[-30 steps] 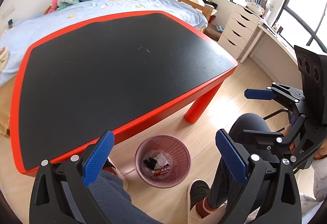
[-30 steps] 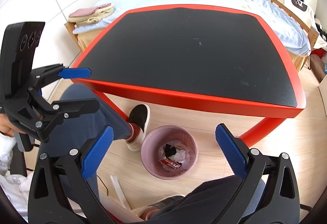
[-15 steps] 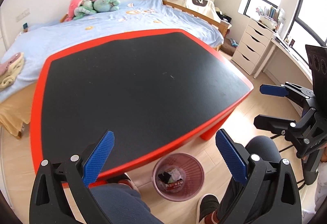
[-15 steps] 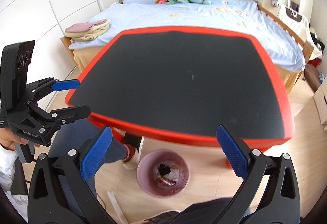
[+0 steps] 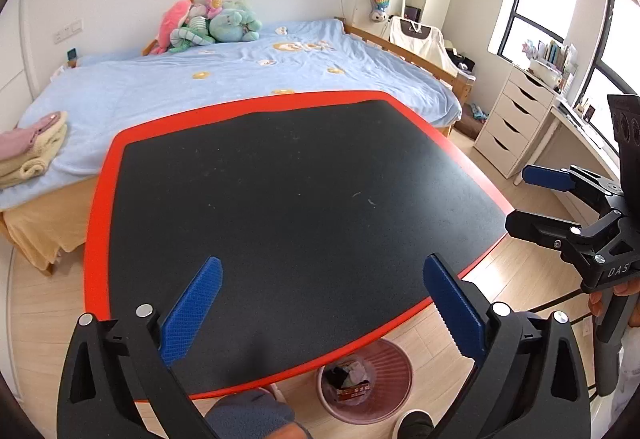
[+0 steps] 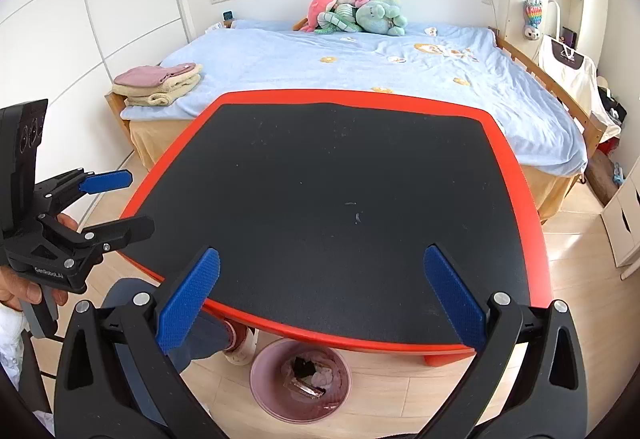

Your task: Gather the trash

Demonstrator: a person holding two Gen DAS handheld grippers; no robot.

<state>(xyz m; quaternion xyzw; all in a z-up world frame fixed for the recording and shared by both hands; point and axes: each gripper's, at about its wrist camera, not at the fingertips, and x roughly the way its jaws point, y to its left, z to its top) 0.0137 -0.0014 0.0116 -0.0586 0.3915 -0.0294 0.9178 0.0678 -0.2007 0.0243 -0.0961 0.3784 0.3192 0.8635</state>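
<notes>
Left claw (image 5: 322,303): blue-padded fingers spread wide apart, nothing between them, held above the near edge of the worktop (image 5: 96,239). Right claw (image 6: 320,295): likewise spread wide and empty, above the near edge on the other side; seen from the left wrist view it sits off the worktop's right corner, over the floor. Worktop: low, black textured surface with a red border, carrying only a few pale specks near its middle. Waste basket (image 5: 394,397): pink, round, standing on the wooden floor (image 6: 576,239) partly under the near edge of the worktop, between the two claws; holds trash (image 6: 308,373) comprising crumpled pale paper, a dark scrap and a reddish wrapper. Person's legs: dark trousers, a knee (image 5: 250,413) at the worktop edge just left of the basket, a white shoe (image 6: 240,349) touching or just beside the basket's rim. Bed (image 6: 360,71): behind the worktop, light blue cover with small printed patches, plush toys (image 6: 356,13) heaped at the head, folded towels (image 6: 158,83) stacked at one corner. White drawer unit (image 5: 512,119): beside the window, to the right of the bed.
</notes>
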